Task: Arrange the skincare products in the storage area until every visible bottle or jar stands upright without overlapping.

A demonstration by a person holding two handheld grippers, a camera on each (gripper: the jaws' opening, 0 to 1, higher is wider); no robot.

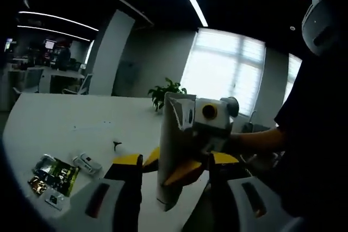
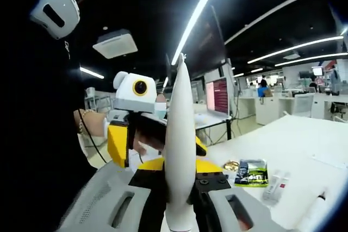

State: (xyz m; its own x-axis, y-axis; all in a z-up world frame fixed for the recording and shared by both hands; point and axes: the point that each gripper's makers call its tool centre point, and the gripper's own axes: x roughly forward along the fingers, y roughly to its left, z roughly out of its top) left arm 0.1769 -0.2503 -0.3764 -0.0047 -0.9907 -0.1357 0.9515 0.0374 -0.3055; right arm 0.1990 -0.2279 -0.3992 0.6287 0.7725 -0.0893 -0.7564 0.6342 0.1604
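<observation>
A tall white tube (image 1: 175,145) stands upright in the air above the white table (image 1: 65,118). In the right gripper view the tube (image 2: 180,134) shows edge-on, and my right gripper (image 2: 179,183) is shut on its lower part. My left gripper (image 1: 173,162) is open, its yellow-tipped jaws standing wide on either side of the tube without touching it. The right gripper (image 1: 179,169) comes in from the right and pinches the tube with its yellow fingers (image 1: 185,172). The left gripper (image 2: 157,145) faces me from behind the tube, held by a hand.
A green and black sachet (image 1: 57,175) and small white tubes (image 1: 87,162) lie on the table at the lower left. In the right gripper view the sachet (image 2: 251,172), small tubes (image 2: 274,186) and another white tube (image 2: 312,210) lie to the right. The person's dark-clothed body is close by.
</observation>
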